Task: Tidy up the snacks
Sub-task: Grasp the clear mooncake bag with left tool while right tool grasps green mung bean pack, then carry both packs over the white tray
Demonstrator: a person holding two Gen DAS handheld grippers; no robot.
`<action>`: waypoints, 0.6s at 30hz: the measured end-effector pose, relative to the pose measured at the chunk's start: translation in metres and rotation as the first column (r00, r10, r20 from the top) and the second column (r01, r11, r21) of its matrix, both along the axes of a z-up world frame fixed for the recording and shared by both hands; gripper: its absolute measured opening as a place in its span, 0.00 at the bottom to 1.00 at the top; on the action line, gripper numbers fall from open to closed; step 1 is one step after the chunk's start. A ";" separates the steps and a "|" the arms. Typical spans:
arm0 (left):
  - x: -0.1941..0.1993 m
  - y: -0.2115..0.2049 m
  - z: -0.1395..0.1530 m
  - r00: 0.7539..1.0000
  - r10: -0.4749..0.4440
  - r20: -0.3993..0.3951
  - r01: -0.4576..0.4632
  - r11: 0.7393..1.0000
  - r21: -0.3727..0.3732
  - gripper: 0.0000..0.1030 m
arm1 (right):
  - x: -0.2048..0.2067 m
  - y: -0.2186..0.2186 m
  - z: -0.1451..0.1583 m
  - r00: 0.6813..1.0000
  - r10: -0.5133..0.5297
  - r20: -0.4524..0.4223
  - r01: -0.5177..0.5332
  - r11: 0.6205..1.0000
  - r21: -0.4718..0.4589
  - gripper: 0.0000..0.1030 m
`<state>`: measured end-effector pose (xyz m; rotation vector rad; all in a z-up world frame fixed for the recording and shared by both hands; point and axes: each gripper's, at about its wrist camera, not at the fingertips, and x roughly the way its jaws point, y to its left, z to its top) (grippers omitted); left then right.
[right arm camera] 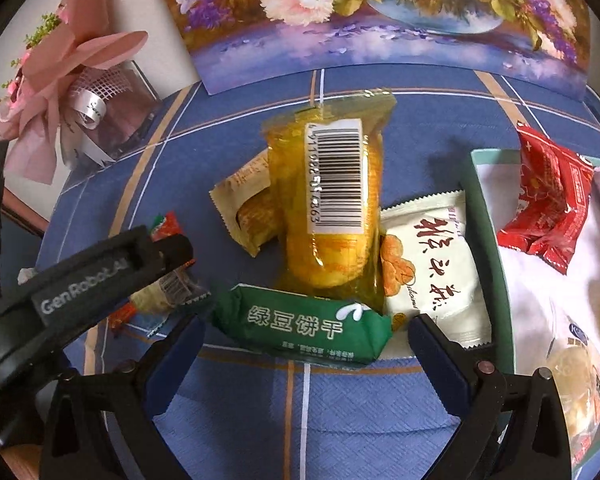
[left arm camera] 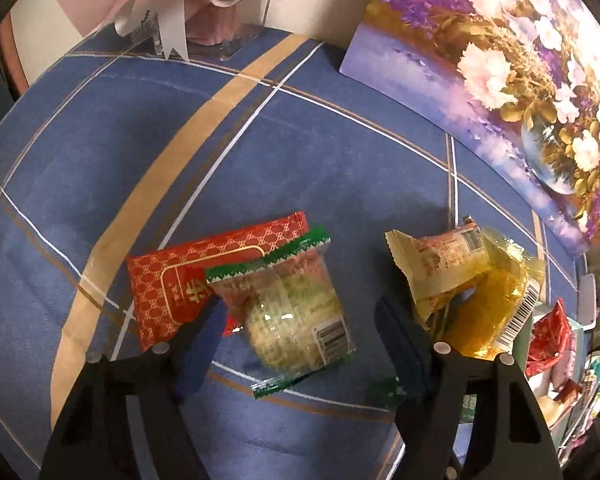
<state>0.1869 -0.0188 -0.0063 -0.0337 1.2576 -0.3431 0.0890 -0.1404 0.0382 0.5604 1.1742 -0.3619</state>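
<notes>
In the left wrist view a clear snack pack with green edges (left arm camera: 296,308) lies on top of a red patterned packet (left arm camera: 188,272), on the blue cloth. My left gripper (left arm camera: 300,312) is open, its jaws on either side of the clear pack. A yellow pack with a barcode (left arm camera: 488,304) and a beige packet (left arm camera: 436,264) lie to the right. In the right wrist view my right gripper (right arm camera: 306,328) is open around a green biscuit pack (right arm camera: 304,326). Beyond it lie the yellow pack (right arm camera: 332,204), the beige packet (right arm camera: 248,204) and a white packet (right arm camera: 432,260). The left gripper's body (right arm camera: 84,280) shows at the left.
A teal-rimmed box (right arm camera: 488,240) at the right holds a red packet (right arm camera: 548,204) and other snacks. A flower painting (right arm camera: 380,20) leans at the back. A pink bouquet (right arm camera: 60,92) stands at the back left. The blue checked tablecloth (left arm camera: 300,160) covers the table.
</notes>
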 end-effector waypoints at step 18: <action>-0.005 0.007 0.016 1.000 0.014 0.015 -0.014 1.000 0.012 0.49 | -0.005 0.002 0.011 1.000 -0.002 -0.007 0.002 1.000 0.008 0.68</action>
